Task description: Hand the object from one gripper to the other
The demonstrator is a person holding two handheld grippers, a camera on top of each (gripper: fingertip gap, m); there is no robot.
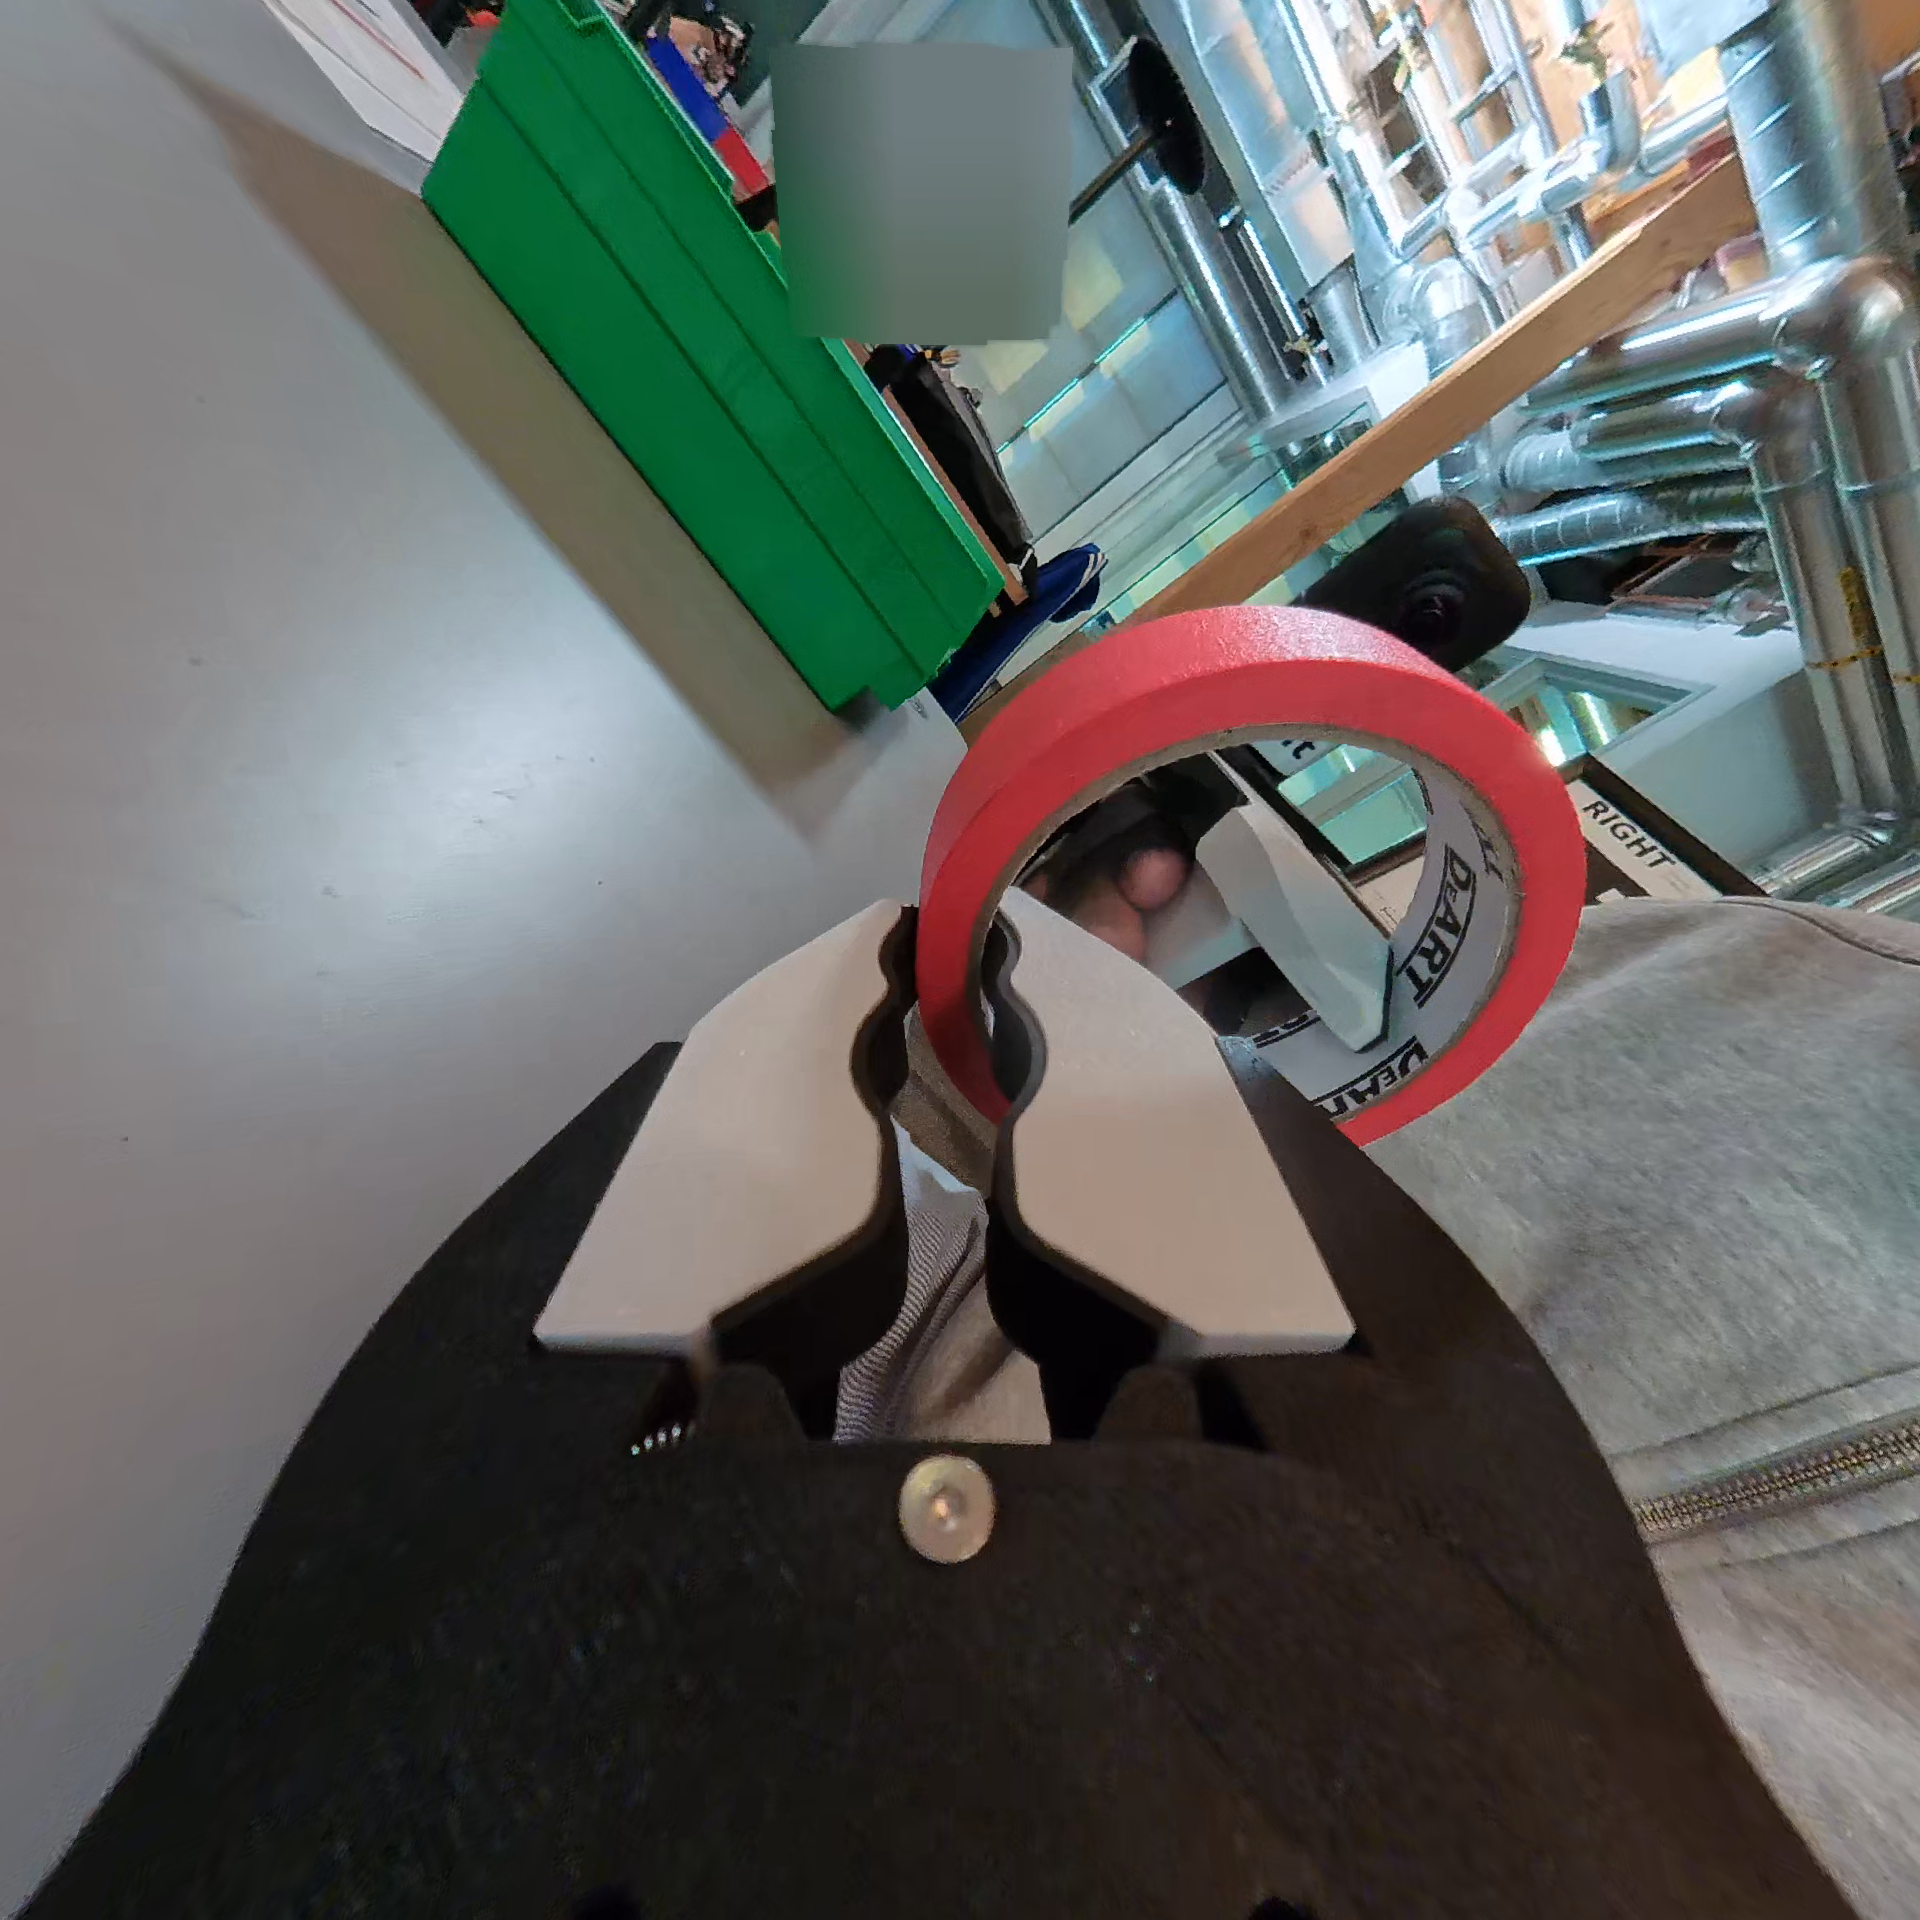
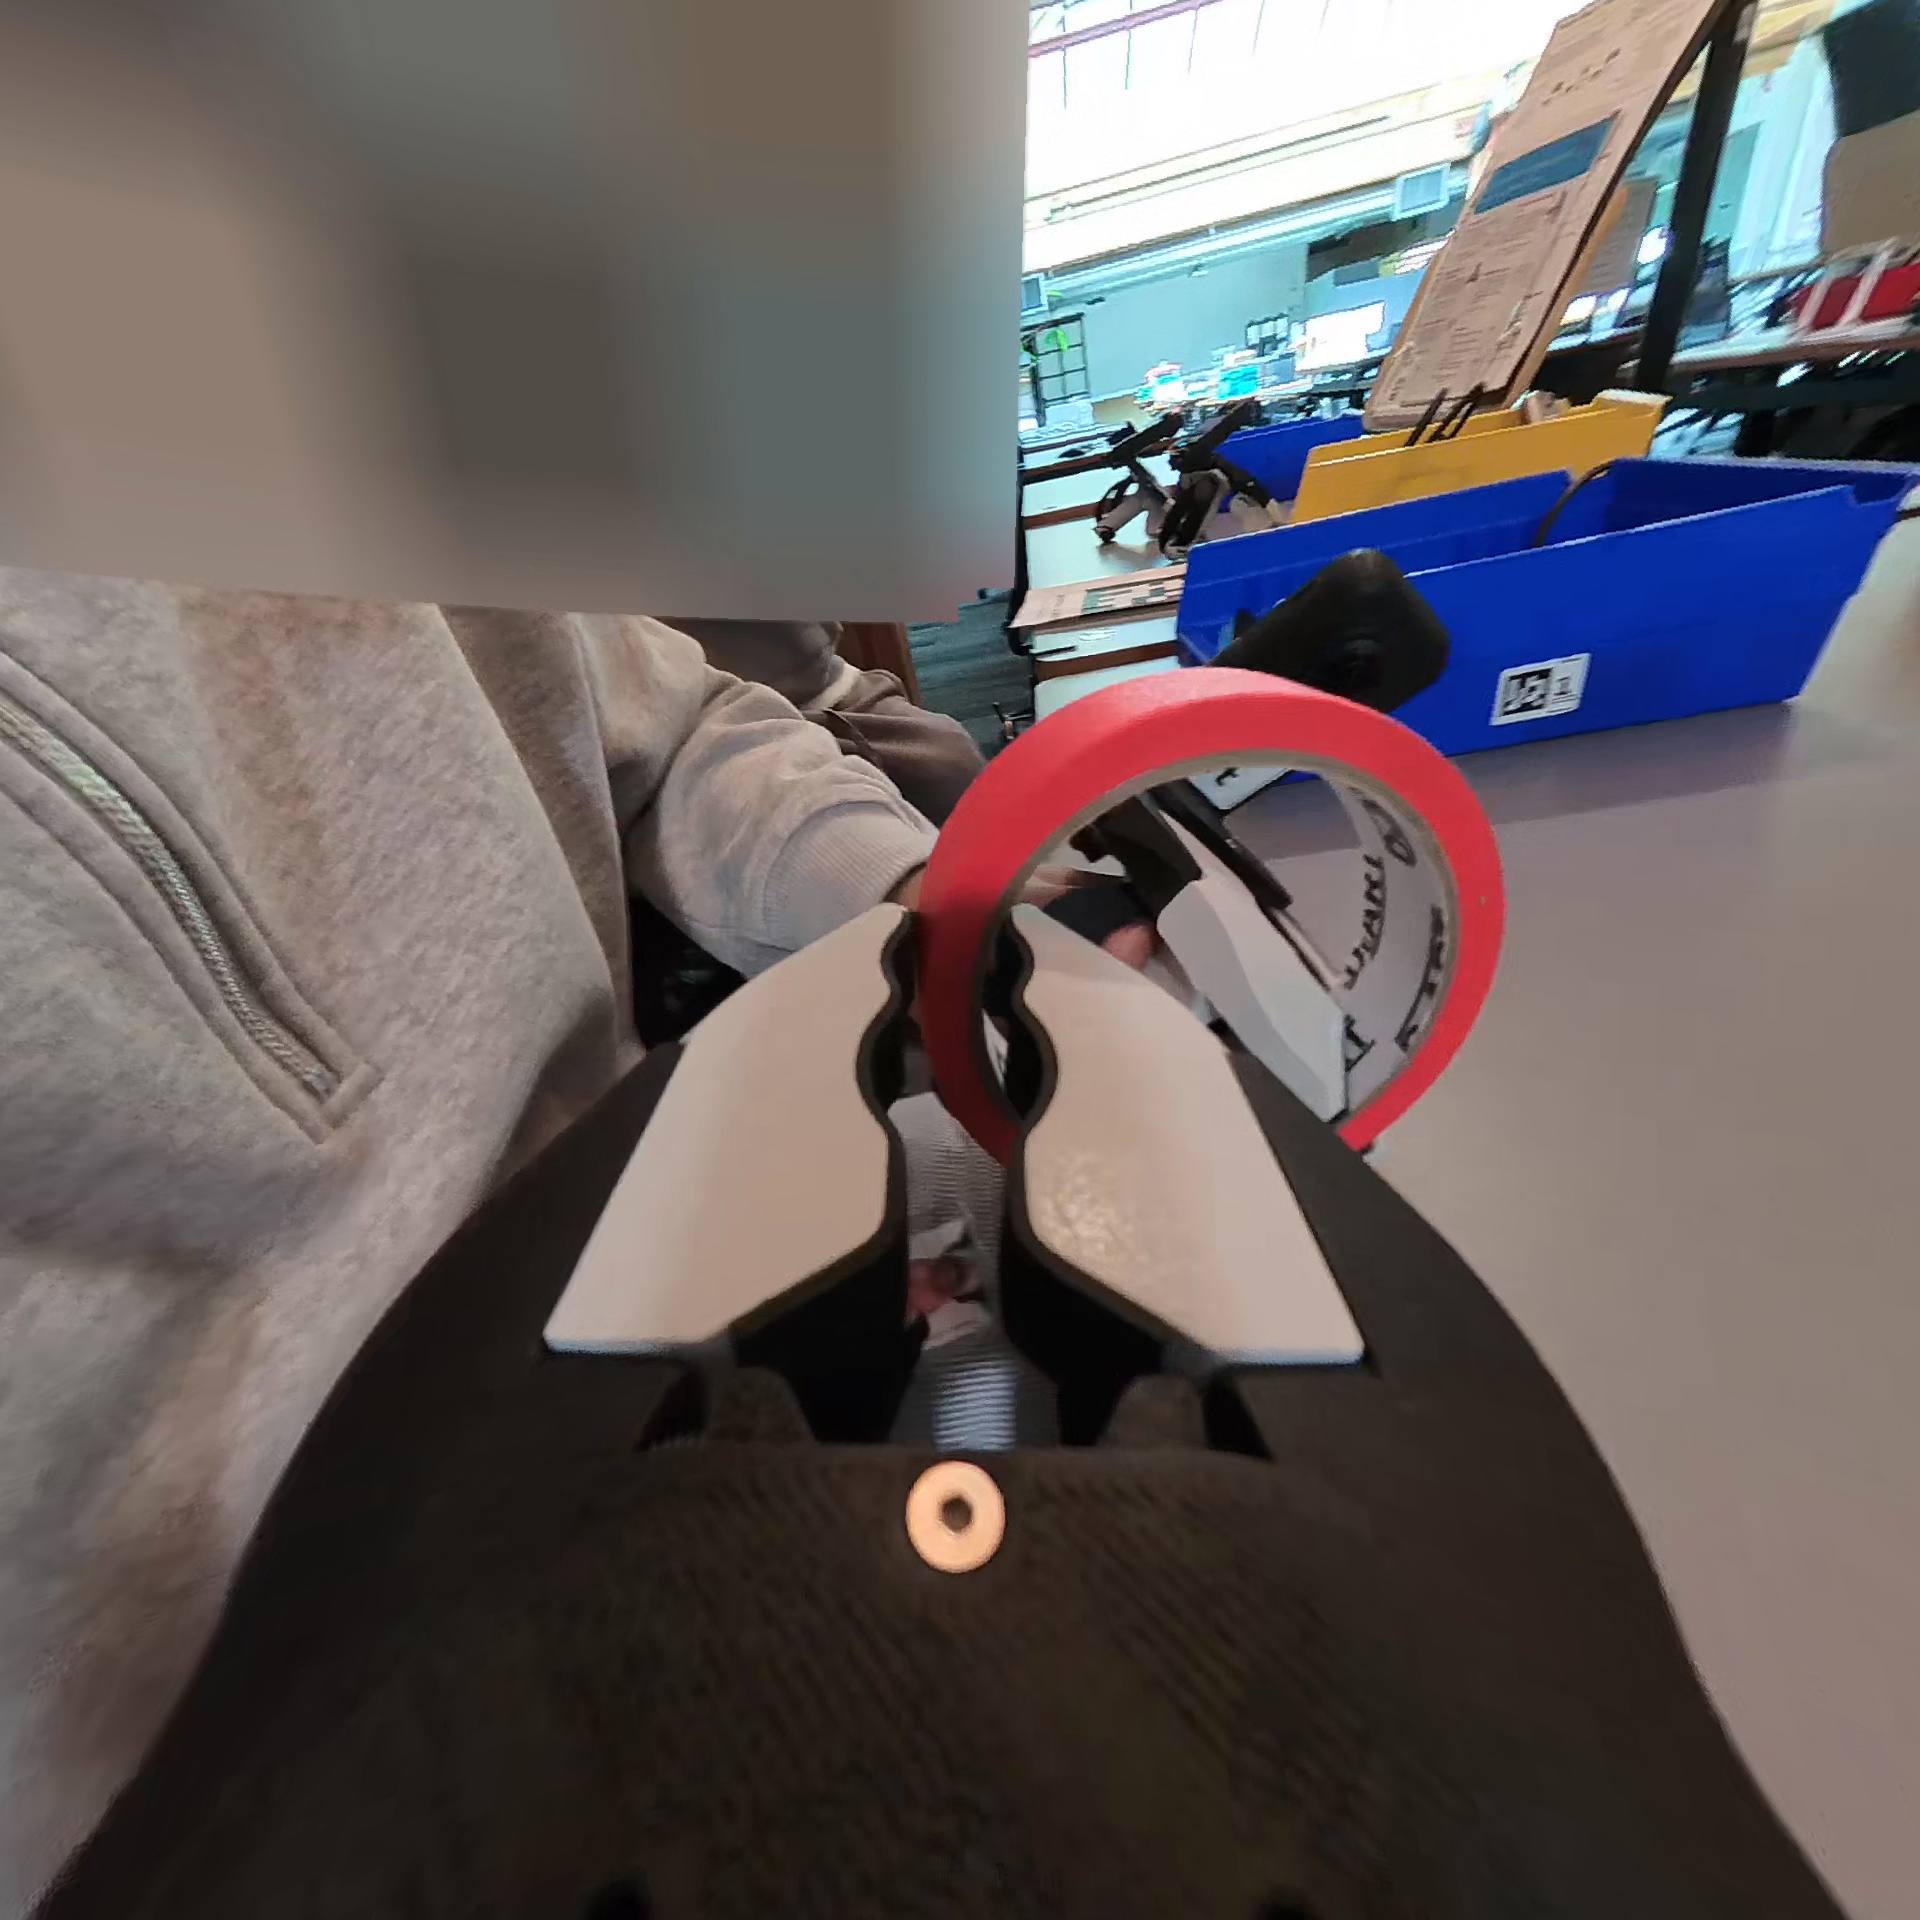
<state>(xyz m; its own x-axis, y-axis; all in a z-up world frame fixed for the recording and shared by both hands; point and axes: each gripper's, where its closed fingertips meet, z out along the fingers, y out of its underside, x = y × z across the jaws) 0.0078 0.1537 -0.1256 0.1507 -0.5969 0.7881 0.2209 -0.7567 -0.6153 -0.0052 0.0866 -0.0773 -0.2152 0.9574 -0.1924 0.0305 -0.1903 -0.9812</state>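
A red tape roll (image 1: 1247, 665) with a white printed core is held in the air between both grippers. In the left wrist view, my left gripper (image 1: 951, 935) is shut on the roll's near rim, one finger outside the ring and one inside. The right gripper's white finger (image 1: 1299, 935) shows through the ring at the far rim. In the right wrist view, my right gripper (image 2: 961, 935) is shut on the near rim of the tape roll (image 2: 1195, 717) in the same way. The left gripper's white finger (image 2: 1268, 997) shows through the ring on the opposite rim.
A person in a grey zip sweatshirt (image 2: 208, 935) is close behind the grippers. Green bins (image 1: 707, 416) stand on the grey table (image 2: 1662, 1039). A blue bin (image 2: 1558, 603) and a yellow bin (image 2: 1455, 457) stand at the table's far side.
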